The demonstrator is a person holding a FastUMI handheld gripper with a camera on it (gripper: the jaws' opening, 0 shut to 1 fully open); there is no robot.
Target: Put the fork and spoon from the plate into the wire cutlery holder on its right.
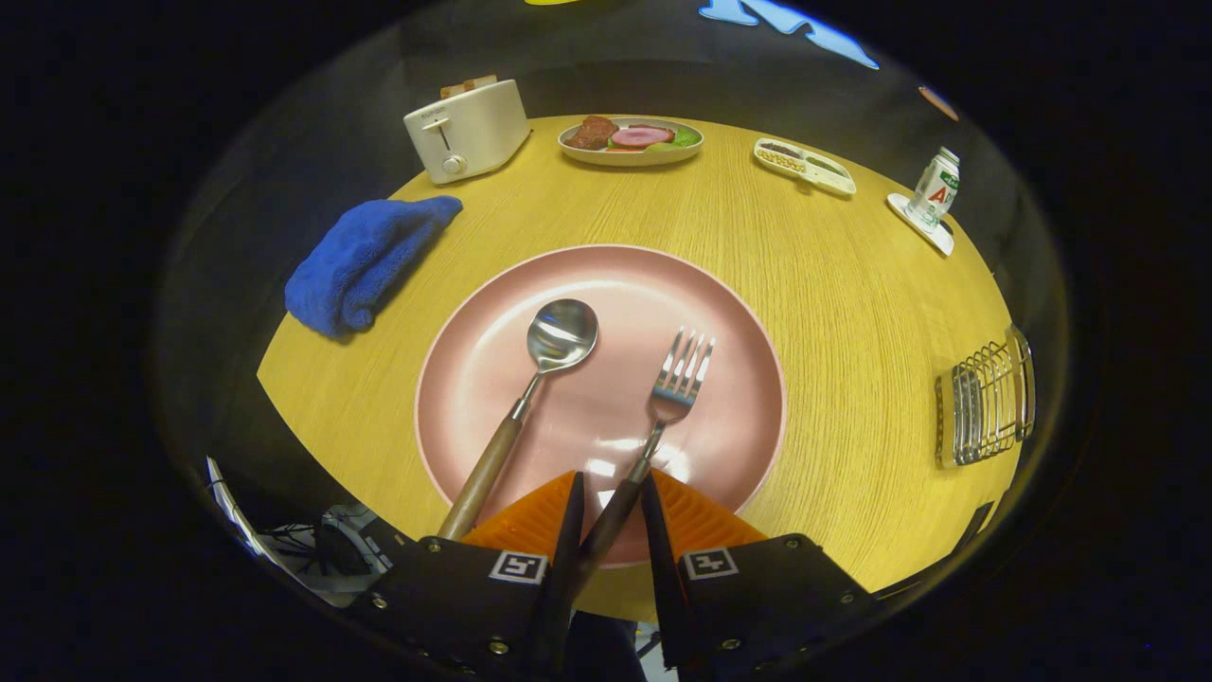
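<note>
Gripper [611, 493]: the two orange ribbed fingers [530, 516] straddle the fork's [663, 417] dark wooden handle, narrow gap, handle running between them. Can't tell if both pads actually press on it.

Fork: steel tines and neck, tines pointing away from the fingers, lying flat on the right half of the plate [606, 284]. Plate is round, matte pink, shallow rim, glossy highlights near the fingertips.

Spoon [535, 388]: polished steel bowl, brown wooden handle, lies on the plate's left half, just beside the left finger, handle end overhanging the rim.

Wire cutlery holder [985, 403]: chrome rod basket, well right of the plate on the light woodgrain table [833, 313].

Beyond the plate: crumpled blue terry towel [365, 260], cream toaster [469, 128], oval food dish [630, 140], small divided tray [805, 166], bottle [935, 188] on a white coaster.
</note>
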